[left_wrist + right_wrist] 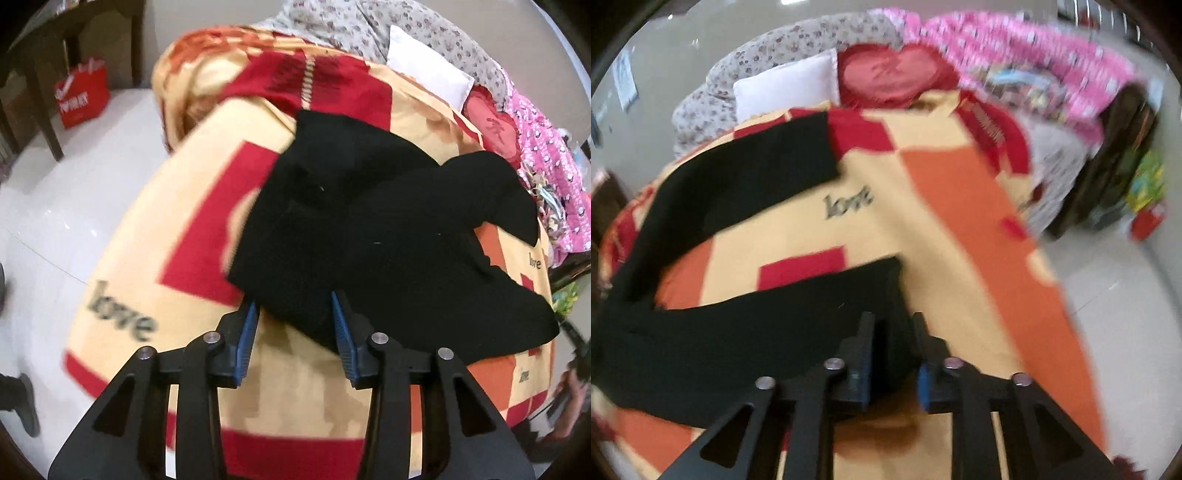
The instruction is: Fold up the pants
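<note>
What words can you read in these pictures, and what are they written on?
"love": on the bedspread near the left gripper.
"love": on the bedspread's right edge, past the black pants.
"love": on the bedspread in the right wrist view, between the two pant legs.
Small word lower right on the bedspread: too blurred to read.
White lettering on the red bag: too blurred to read.

Both wrist views close above pants (369,221), bedspread (942,221).
</note>
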A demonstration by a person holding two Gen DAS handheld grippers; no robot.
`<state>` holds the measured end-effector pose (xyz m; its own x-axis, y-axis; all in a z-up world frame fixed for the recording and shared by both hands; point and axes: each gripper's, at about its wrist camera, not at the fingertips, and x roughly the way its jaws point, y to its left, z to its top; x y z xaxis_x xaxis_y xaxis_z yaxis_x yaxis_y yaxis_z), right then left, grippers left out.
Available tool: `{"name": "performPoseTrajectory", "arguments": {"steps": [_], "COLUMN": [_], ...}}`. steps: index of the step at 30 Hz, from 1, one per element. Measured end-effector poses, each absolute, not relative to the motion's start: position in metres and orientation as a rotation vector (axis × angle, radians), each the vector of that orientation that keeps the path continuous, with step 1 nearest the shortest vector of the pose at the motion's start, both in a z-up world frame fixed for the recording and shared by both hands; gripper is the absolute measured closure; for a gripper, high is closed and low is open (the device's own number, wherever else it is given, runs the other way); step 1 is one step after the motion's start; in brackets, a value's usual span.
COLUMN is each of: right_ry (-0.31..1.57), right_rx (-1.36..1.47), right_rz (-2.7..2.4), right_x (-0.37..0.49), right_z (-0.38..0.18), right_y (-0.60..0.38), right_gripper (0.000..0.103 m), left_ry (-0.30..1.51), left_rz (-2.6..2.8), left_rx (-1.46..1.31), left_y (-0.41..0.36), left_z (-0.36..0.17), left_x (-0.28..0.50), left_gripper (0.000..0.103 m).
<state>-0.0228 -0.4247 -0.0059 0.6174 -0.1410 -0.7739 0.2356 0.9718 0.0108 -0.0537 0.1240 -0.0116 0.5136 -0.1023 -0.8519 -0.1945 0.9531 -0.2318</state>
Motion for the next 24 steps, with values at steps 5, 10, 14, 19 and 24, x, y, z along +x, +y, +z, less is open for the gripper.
{"name": "performPoseTrajectory", "arguments": {"steps": [5, 10, 14, 19, 24], "right_ry": [0.753, 0.78, 0.868, 0.975, 0.923], "right_rx": [0.127, 0.172, 0.145, 0.048, -0.011], "right_rz": [-0.066, 0.362, 0.575, 0.694, 0.742], "right_x": [-0.028, -0.007, 0.013, 0.035, 0.065], "right_z": [0.035, 0.034, 0.002, -0.042, 0.001], "right_y": [-0.388, -0.316, -0.247, -0.187, -0.175], "right_gripper": [0.079, 0.07, 0.07, 0.069, 0.066], "left_ry": [0.961, 0.912, 0.935, 1.004, 1.036], "left_rz": [0.226, 0.153, 0.096, 0.125, 0.141], "left_rx": [-0.104, -0.148, -0.193, -0.205, -0.246], "left_y": [0.119, 0.116, 0.102, 0.095, 0.114], "left_z": [0.017, 0.03, 0.02, -0.015, -0.025], "left_x": [-0.073, -0.074, -0.053, -0.011, 0.007], "left_gripper": [0.063, 0.063, 0.063, 0.063, 0.054]}}
